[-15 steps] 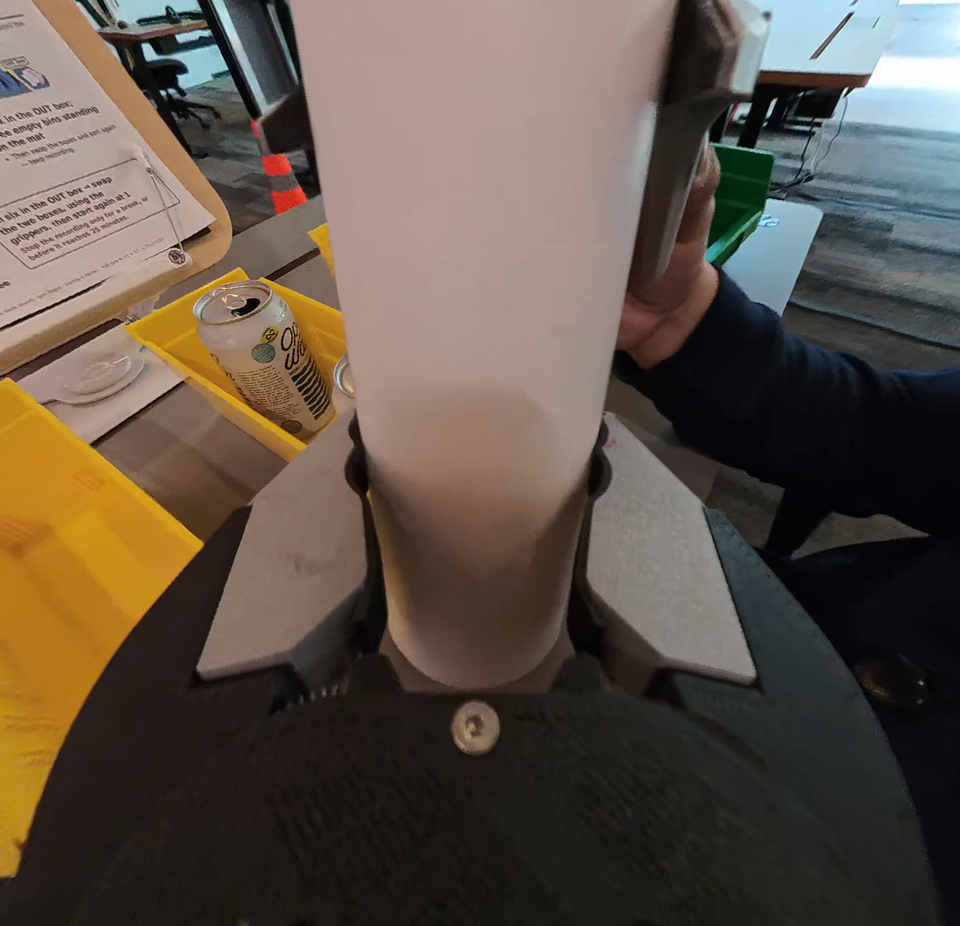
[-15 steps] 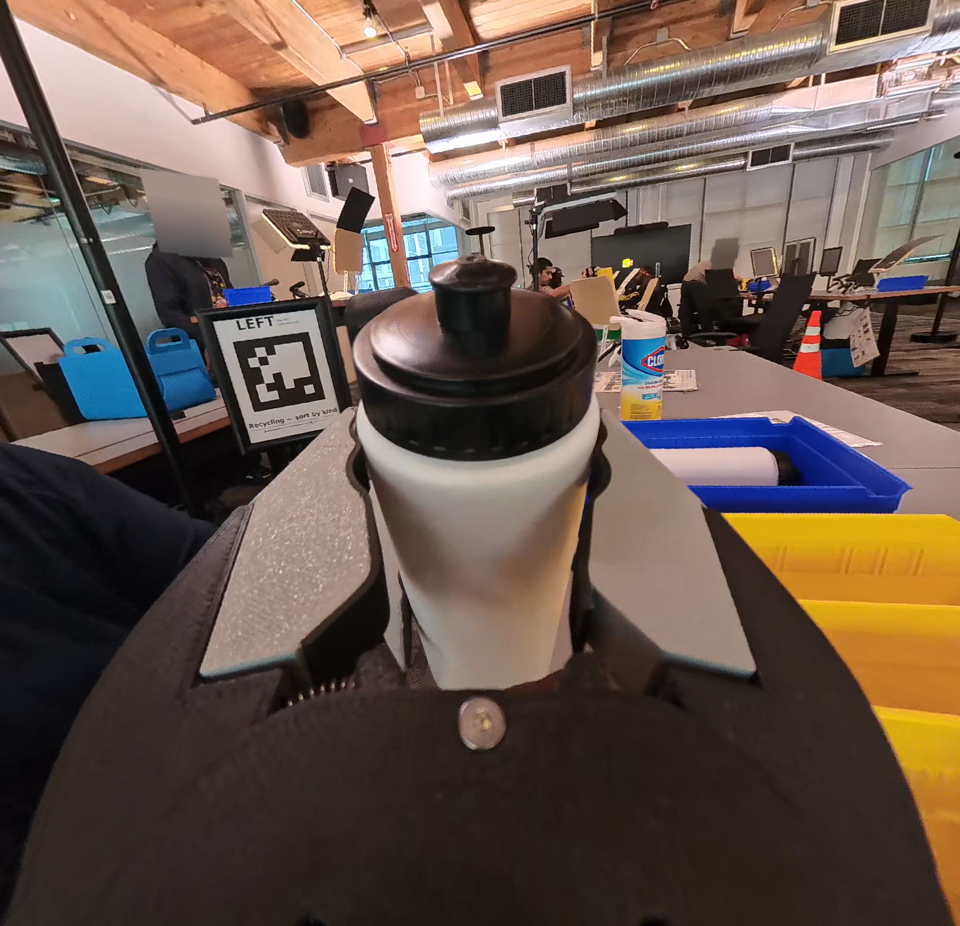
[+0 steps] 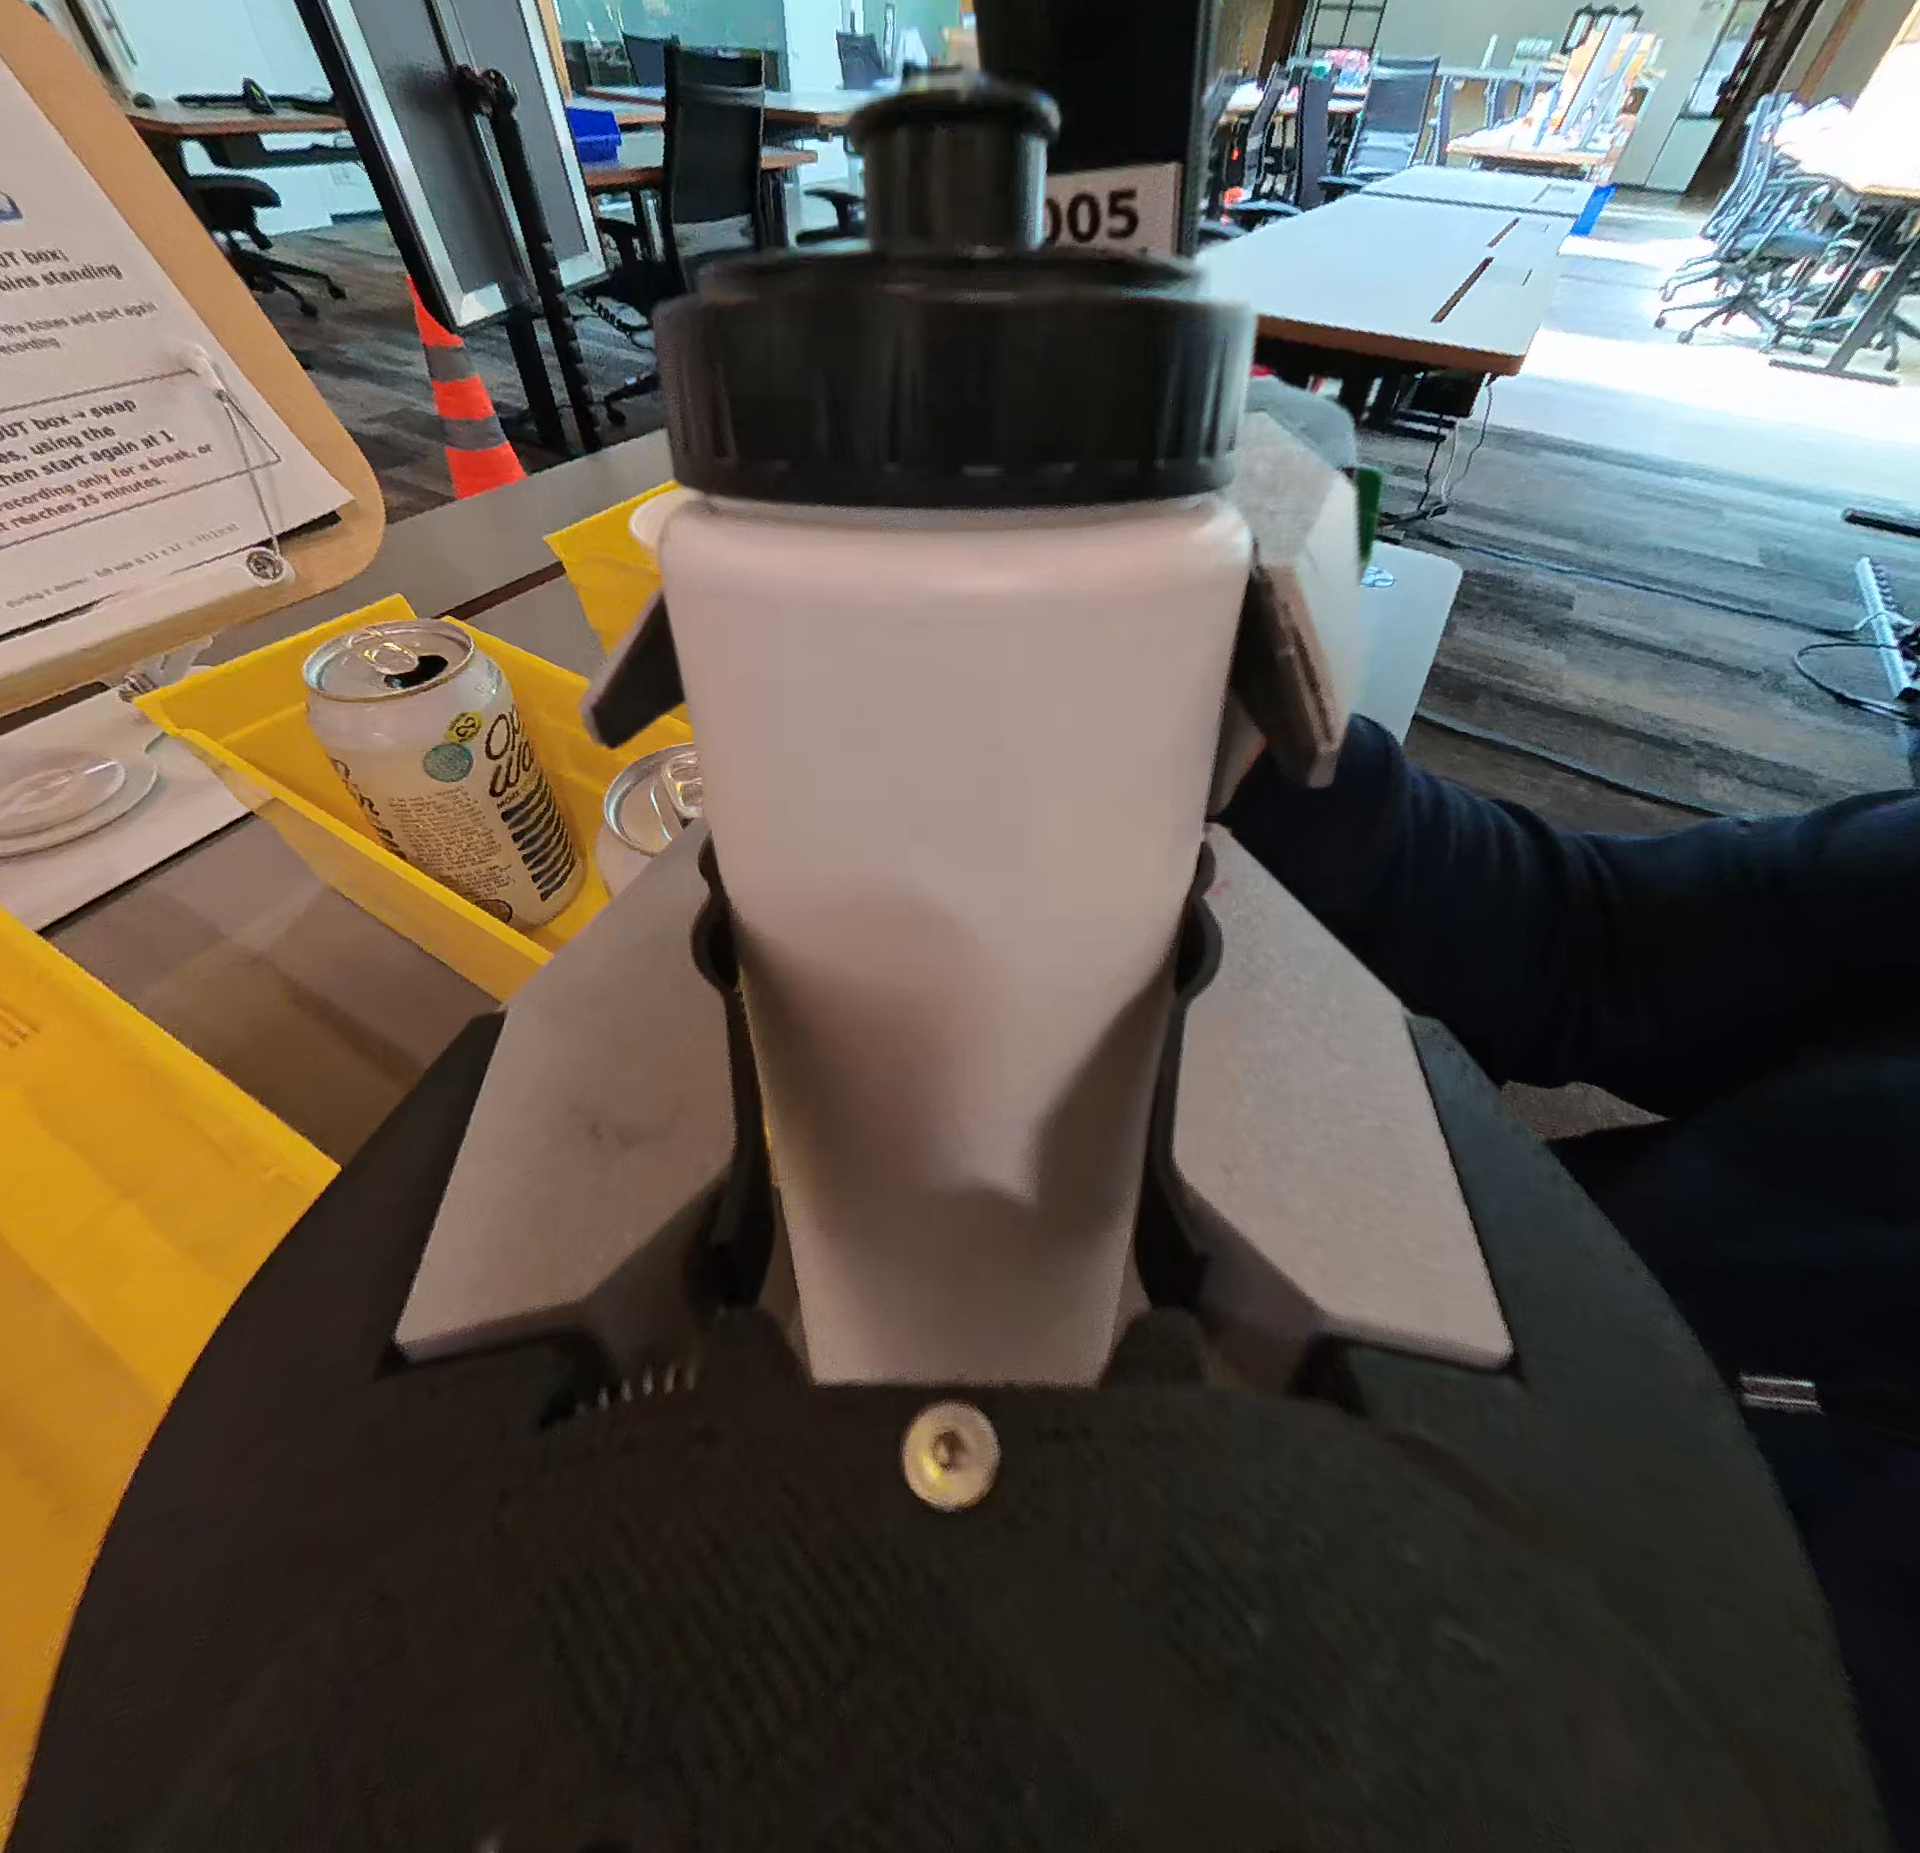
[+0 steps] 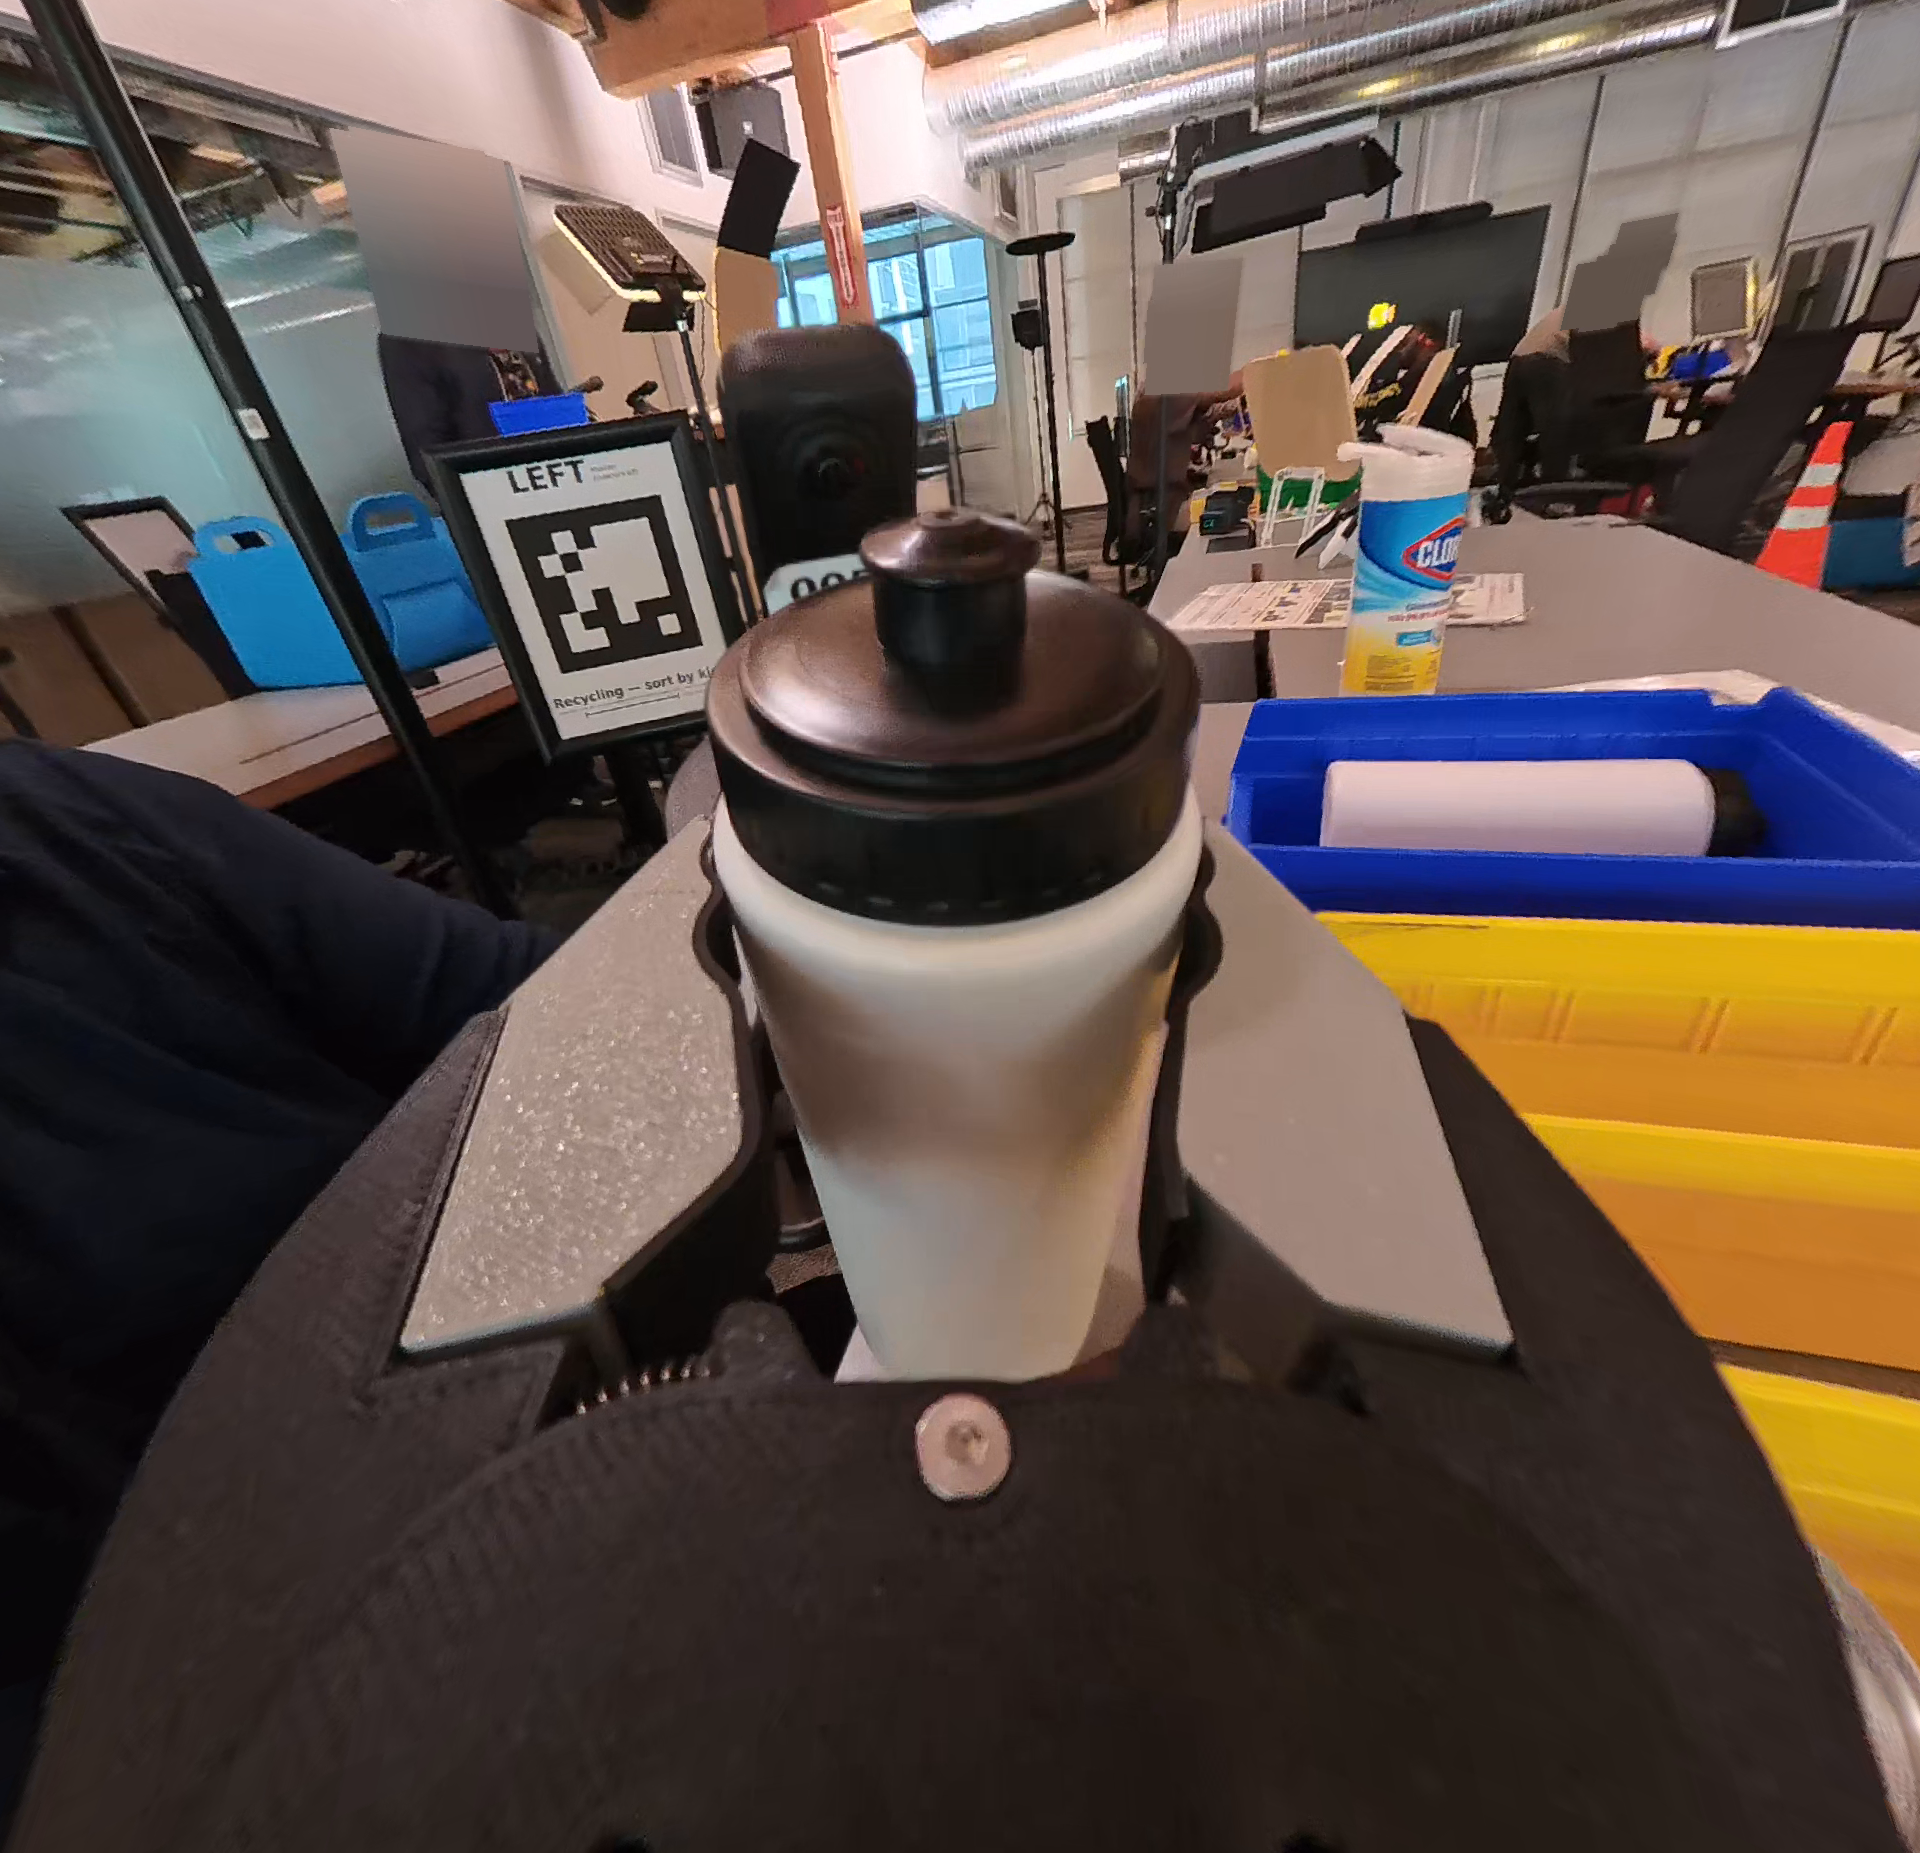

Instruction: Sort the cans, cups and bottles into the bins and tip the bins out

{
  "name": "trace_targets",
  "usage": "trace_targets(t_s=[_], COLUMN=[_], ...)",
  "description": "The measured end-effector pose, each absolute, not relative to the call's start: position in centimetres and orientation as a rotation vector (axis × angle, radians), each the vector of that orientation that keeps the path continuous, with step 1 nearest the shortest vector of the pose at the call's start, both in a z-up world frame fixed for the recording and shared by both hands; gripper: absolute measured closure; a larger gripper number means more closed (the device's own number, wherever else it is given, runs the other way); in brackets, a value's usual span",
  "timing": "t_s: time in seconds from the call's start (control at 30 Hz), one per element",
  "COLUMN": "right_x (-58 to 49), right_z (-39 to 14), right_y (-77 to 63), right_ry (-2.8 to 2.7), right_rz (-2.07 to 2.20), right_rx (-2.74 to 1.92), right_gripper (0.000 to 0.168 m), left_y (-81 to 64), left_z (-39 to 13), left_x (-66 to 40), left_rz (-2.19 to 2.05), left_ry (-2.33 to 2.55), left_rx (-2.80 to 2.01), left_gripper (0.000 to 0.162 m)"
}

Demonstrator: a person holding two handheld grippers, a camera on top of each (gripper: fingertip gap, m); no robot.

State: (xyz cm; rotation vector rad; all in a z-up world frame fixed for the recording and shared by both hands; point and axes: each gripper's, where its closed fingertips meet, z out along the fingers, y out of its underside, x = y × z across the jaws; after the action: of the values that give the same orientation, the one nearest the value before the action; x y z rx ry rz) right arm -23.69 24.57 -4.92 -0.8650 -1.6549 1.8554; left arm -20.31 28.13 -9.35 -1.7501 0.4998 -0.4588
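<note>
We record one white bottle (image 3: 951, 764) with a black screw cap and pull spout. It stands upright and is held off the table. The left gripper (image 3: 951, 899) pinches the lower body, with both pads pressed to the bottle's sides. In the right wrist view, the right gripper (image 4: 956, 899) clamps the same bottle (image 4: 956, 1076) just under the cap.

Left of the bottle in the left wrist view, a yellow bin (image 3: 260, 723) holds an opened can (image 3: 447, 764) standing slightly tilted. The silver top of a second can (image 3: 655, 795) shows beside it, partly hidden by the bottle. Nearer on that side sits another yellow bin (image 3: 104, 1180); we cannot tell its contents.

Right of the bottle in the right wrist view, a blue bin (image 4: 1558, 878) contains a second white bottle (image 4: 1517, 806) lying on its side. Yellow bins (image 4: 1662, 1024) stand nearer than the blue one, and their interiors are not visible.
</note>
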Motion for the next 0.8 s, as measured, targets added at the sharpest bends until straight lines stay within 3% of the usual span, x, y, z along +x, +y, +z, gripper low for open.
trace_targets(t_s=[0.3, 0.47, 0.8], right_x=[-24.2, -24.2, -22.4], right_z=[-6.0, -5.3, -1.9], right_y=[24.3, 24.3, 26.7], right_ry=[-1.699, -1.657, -1.45], right_rz=[1.784, 1.862, 1.951], right_rx=[-0.885, -0.9, -0.819], right_gripper=[0.084, 0.075, 0.087], left_y=[28.3, 28.7, 24.7], left_z=[-9.9, -10.0, -1.2], left_x=[-20.7, -21.4, -28.0], left_rz=[-0.439, -0.291, -0.39], left_ry=[0.499, 0.525, 0.265], left_rx=[-1.764, -1.765, -1.393], left_gripper=[0.077, 0.077, 0.077])
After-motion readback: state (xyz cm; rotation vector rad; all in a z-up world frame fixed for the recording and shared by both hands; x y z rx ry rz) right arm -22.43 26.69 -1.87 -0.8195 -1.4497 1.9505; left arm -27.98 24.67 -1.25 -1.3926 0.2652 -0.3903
